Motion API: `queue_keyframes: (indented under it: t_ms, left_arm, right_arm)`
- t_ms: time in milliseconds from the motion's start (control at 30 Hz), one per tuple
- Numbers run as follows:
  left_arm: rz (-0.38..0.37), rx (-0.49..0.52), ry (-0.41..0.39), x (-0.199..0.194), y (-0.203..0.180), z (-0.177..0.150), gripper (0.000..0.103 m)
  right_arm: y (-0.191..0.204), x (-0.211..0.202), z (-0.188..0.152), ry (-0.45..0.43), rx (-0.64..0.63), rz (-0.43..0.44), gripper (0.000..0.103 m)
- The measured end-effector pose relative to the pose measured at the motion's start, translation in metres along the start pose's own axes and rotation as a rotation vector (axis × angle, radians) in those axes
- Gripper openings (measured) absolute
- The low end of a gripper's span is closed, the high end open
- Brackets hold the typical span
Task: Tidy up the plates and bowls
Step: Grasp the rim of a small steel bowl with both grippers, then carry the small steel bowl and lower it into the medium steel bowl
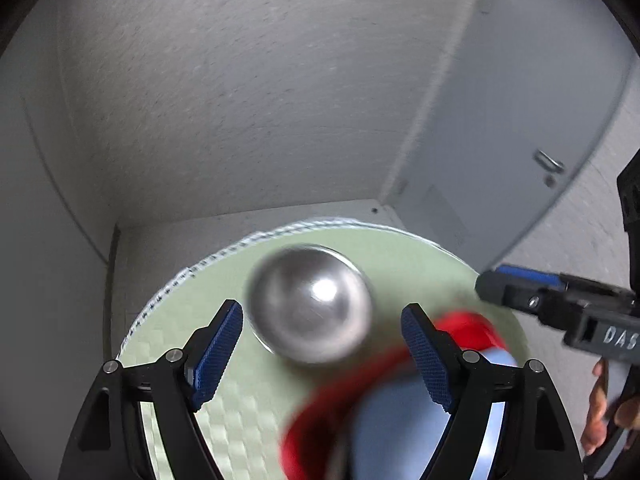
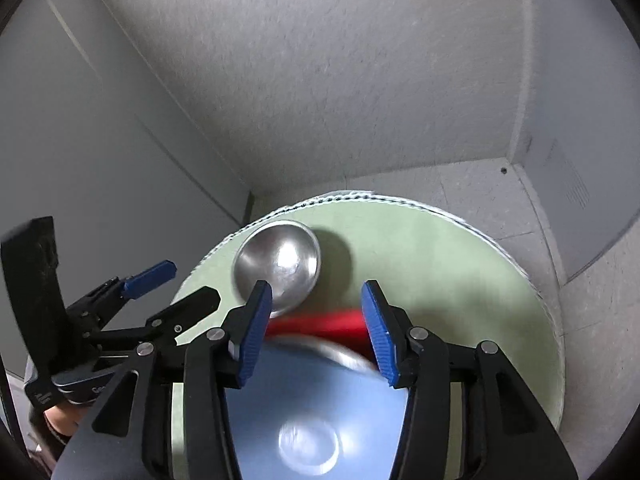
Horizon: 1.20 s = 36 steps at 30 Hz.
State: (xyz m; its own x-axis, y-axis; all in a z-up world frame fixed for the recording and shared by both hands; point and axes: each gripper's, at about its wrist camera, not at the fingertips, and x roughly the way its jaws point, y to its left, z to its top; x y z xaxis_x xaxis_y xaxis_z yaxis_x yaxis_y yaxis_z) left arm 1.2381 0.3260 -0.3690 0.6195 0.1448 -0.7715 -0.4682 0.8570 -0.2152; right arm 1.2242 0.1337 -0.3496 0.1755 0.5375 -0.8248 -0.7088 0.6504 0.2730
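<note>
A small steel bowl (image 1: 310, 304) (image 2: 279, 266) stands on a round green checked mat (image 1: 168, 336) (image 2: 460, 280). A red bowl (image 1: 468, 330) (image 2: 320, 326) with a steel plate (image 2: 320, 412) in front of it lies at the near side, blurred. My left gripper (image 1: 322, 356) is open, low over the mat, with the steel bowl just ahead between its fingers. My right gripper (image 2: 316, 328) is open over the steel plate and red bowl; it also shows in the left wrist view (image 1: 504, 284). The left gripper shows at the left of the right wrist view (image 2: 176, 284).
The mat lies on a white table (image 2: 460, 196) in a corner between white walls. A grey door (image 1: 520, 140) with a handle stands at the right.
</note>
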Motion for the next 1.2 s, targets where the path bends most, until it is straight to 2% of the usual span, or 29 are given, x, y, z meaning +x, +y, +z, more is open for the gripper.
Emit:
queue_keyframes:
  t_ms: [133, 267, 333, 400, 433, 467, 500, 533, 567, 767, 1000, 1200]
  left_arm:
    - [0.072, -0.062, 0.064, 0.048, 0.032, 0.011, 0.075]
    - [0.093, -0.085, 0.119, 0.08, 0.037, 0.015, 0.069]
    - [0.097, -0.085, 0.149, 0.098, 0.032, 0.016, 0.062]
    - [0.1, -0.077, 0.174, 0.109, 0.03, 0.017, 0.045]
    - [0.091, -0.071, 0.193, 0.126, 0.027, 0.022, 0.04]
    - [0.083, -0.07, 0.207, 0.132, 0.026, 0.022, 0.029]
    - [0.07, -0.073, 0.219, 0.135, 0.026, 0.021, 0.02]
    - [0.052, -0.078, 0.219, 0.136, 0.026, 0.02, 0.018]
    - [0.025, -0.087, 0.218, 0.139, 0.028, 0.018, 0.014]
    - [0.009, -0.094, 0.161, 0.128, 0.028, 0.024, 0.013]
    - [-0.013, -0.05, 0.038, 0.068, 0.001, 0.036, 0.013]
    - [-0.028, 0.043, -0.065, 0.013, -0.04, 0.035, 0.013]
  right_arm:
    - [-0.001, 0.06, 0.02, 0.098, -0.001, -0.031, 0.048]
    - [-0.002, 0.104, 0.02, 0.186, 0.01, -0.059, 0.048]
    - [-0.005, 0.122, 0.024, 0.22, 0.028, -0.06, 0.048]
    - [-0.005, 0.133, 0.024, 0.234, 0.032, -0.06, 0.047]
    - [-0.006, 0.137, 0.023, 0.246, 0.031, -0.062, 0.042]
    - [-0.006, 0.141, 0.022, 0.257, 0.033, -0.049, 0.037]
    - [-0.005, 0.143, 0.023, 0.264, 0.034, -0.038, 0.026]
    - [-0.005, 0.145, 0.021, 0.274, 0.036, -0.031, 0.017]
    - [-0.005, 0.147, 0.019, 0.281, 0.036, -0.019, 0.013]
    - [-0.001, 0.126, 0.015, 0.216, 0.036, 0.021, 0.009]
    - [0.01, 0.074, 0.018, 0.104, 0.025, 0.051, 0.009]
    - [0.015, 0.016, 0.01, 0.001, 0.035, 0.062, 0.009]
